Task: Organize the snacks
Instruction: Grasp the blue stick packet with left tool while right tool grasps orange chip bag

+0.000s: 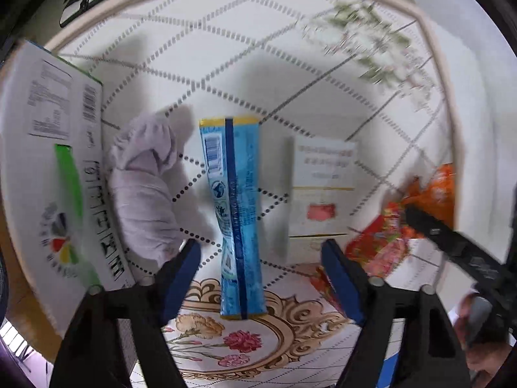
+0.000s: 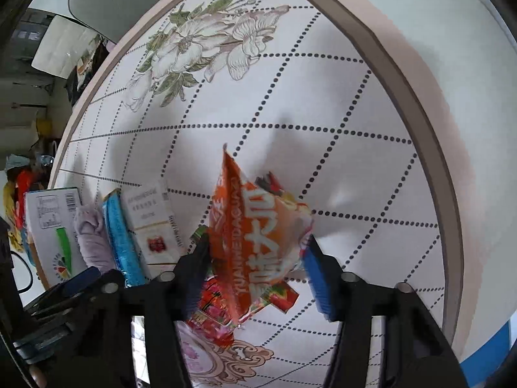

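A blue snack packet is straddled, untouched, by the parted left hand-held gripper; an orange snack bag is pinched by the right hand-held gripper at the table's right; sorting seems barely begun

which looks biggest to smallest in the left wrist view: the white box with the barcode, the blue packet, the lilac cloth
1. white box with the barcode, though it sits nearest the lens edge, which may inflate it
2. blue packet and lilac cloth look about alike
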A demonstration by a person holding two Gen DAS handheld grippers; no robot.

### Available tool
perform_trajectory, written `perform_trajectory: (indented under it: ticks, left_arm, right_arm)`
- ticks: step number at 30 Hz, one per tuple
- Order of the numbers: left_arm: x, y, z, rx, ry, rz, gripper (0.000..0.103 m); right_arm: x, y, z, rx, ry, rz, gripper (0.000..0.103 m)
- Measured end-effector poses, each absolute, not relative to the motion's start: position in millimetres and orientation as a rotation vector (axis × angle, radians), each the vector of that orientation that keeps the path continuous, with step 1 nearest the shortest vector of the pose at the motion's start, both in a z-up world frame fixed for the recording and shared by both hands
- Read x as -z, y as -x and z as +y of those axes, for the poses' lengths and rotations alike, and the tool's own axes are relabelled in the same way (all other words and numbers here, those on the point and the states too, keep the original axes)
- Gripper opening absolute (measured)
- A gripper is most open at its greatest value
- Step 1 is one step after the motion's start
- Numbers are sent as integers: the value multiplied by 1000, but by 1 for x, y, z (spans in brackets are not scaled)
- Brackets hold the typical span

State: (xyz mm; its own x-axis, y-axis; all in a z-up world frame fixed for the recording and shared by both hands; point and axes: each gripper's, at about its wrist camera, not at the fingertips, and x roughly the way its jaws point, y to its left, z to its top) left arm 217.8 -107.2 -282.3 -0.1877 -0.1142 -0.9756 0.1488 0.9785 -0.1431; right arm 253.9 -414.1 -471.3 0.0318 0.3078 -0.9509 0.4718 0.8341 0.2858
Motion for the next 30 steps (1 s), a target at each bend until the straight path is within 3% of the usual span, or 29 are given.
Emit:
perform_trajectory:
  ticks: [5, 7, 9, 15, 30]
  left_arm:
    - [310, -214, -111, 234, -27, 1782, 56]
    - [311, -213, -110, 247, 20, 1776, 47]
    - [309, -213, -112, 279, 58, 1779, 30]
    - [303, -209, -112, 292, 65, 1768, 17]
    - [226, -197, -104, 356, 24, 1558, 15]
  right_arm:
    - [468, -253, -417, 129, -626, 1554, 52]
    - [469, -253, -414, 123, -609, 1561, 52]
    - [469, -254, -413, 121, -603, 1563, 52]
    - [462, -253, -411, 113, -610, 1552, 51]
    - [400, -240, -377, -5, -554, 1461, 50]
